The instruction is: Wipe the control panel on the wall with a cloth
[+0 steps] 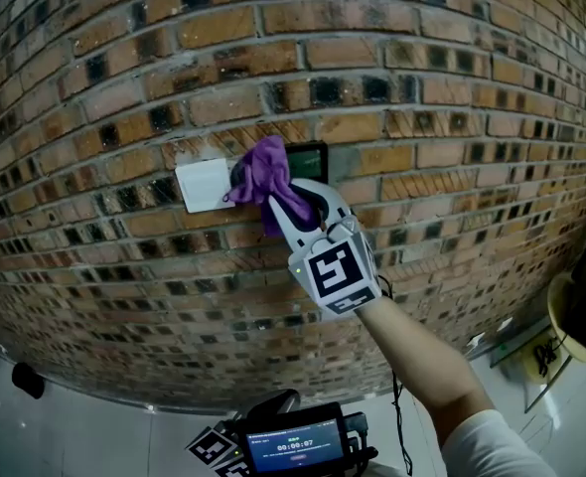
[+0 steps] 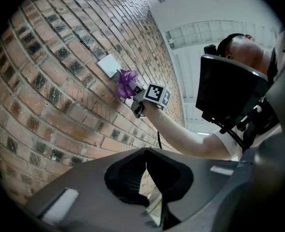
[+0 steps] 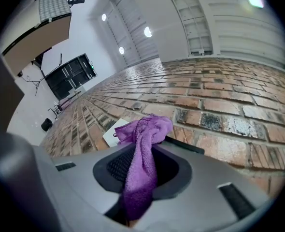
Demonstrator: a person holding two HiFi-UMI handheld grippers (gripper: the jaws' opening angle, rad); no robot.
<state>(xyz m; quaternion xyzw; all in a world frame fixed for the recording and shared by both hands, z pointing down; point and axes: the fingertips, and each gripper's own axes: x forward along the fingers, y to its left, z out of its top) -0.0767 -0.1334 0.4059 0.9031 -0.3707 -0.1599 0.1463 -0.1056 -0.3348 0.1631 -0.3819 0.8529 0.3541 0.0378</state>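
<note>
Purple cloth [image 1: 263, 172] was clamped in the closed jaws of the right gripper [image 1: 291, 207] and pressed to the brick wall [image 1: 422, 97]. It covered the left part of the dark control panel [image 1: 310, 155], just beside a white plate [image 1: 202, 185]. Lower down, the left gripper [image 2: 145, 178] was closed on nothing.

- My right tongs [image 1: 291, 207] are pale grey, and the cloth [image 1: 261, 170] in them is purple.
- Marker cube [image 1: 333, 269]: black-and-white squares.
- At the cloth's nine o'clock I see a white plate [image 1: 202, 185]; at two o'clock, the black control panel [image 1: 311, 154].
- Wall [image 1: 422, 87]: orange-brown brick, dark-blotched, pale mortar.
</note>
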